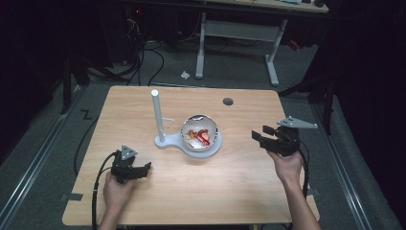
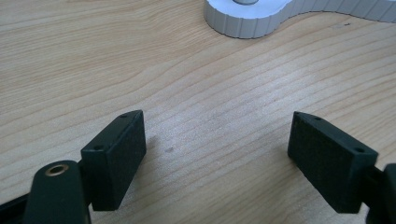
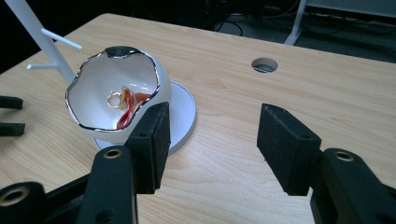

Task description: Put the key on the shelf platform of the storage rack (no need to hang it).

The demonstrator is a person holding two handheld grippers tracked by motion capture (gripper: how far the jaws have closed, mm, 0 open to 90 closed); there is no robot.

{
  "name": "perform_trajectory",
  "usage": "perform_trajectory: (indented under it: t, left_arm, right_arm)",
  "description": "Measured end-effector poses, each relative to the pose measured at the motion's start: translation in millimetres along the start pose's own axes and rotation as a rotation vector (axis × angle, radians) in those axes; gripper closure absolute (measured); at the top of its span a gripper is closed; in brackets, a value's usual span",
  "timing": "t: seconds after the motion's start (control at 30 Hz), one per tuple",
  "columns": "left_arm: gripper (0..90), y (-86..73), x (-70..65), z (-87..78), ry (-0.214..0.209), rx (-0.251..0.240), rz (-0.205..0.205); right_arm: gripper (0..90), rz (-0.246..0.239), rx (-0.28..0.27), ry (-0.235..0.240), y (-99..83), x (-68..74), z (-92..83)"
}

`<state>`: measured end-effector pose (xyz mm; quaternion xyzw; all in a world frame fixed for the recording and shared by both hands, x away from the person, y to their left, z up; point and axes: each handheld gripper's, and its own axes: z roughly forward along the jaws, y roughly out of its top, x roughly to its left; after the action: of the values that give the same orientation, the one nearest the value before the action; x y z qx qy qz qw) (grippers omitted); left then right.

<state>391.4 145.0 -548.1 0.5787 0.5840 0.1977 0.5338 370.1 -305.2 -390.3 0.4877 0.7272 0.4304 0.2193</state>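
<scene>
Red trinket (image 3: 130,106), perhaps ribbon, in bowl (image 3: 88,100)

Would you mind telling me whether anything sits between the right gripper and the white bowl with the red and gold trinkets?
Nothing visible does. The right gripper hangs with jaws open and empty, to the right of the bowl, and only bare table lies between them. The white post stands on the bowl's far side, out of the way.
</scene>
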Motion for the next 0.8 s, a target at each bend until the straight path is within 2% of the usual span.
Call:
perform_trajectory:
  t: [0.07,0.23,0.5,0.67,0.8]
  left_arm:
    - [19.8,0.0,0.0,0.0,0.000,0.000,-0.001]
    - [19.8,0.0,0.0,0.0,0.000,0.000,0.000]
    - [19.8,-0.1,-0.1,0.0,0.001,-0.001,0.000]
    - [20.3,-0.2,-0.2,-0.4,0.000,-0.001,0.000]
    - [20.3,-0.2,-0.2,-0.4,-0.001,-0.001,0.000]
  right_arm:
    - [44.7,0.016,-0.011,-0.001,-5.3,-4.0,-6.3]
    - [44.3,0.016,-0.025,-0.018,-11.1,-6.7,-15.3]
    - [43.9,0.050,-0.045,-0.028,-27.6,-13.4,-29.9]
    - [42.1,0.082,-0.055,-0.019,-38.4,-16.8,-32.4]
    - [41.4,0.080,-0.067,-0.021,-44.0,-16.1,-34.0]
